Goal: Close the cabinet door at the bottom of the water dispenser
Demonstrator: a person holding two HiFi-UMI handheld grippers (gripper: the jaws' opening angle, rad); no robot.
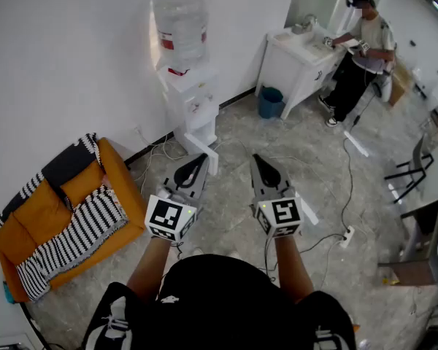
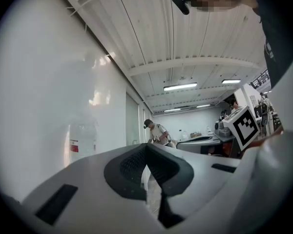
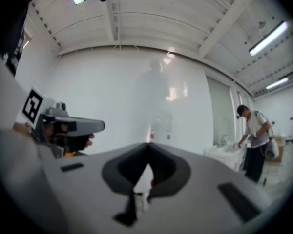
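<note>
The person is holding both tongs level and side by side, pointing toward the water dispenser (image 1: 192,100). The dispenser is standing against the white wall (image 1: 73,57), with a big bottle (image 1: 179,19) sitting on top. At its bottom the cabinet door (image 1: 194,145) is standing open, swinging out over the floor (image 1: 306,166) toward the person.

The left tongs (image 1: 202,158) are clenched, with the jaws meeting at the tip and nothing between them. In the head view their tip is lying just at the edge of the open door, but whether it is touching cannot be told. In the left gripper view the closed left tongs (image 2: 146,147) are showing a white surface low behind them. The right tongs (image 1: 256,157) are also clenched and empty, and they are hanging to the right of the door, apart from it.

An orange sofa (image 1: 102,188) with a striped blanket (image 1: 73,239) is lying to the left. Far at the right, another person (image 1: 359,57) is working at a white table (image 1: 296,60), and a blue bin (image 1: 271,102) is standing beside it.
</note>
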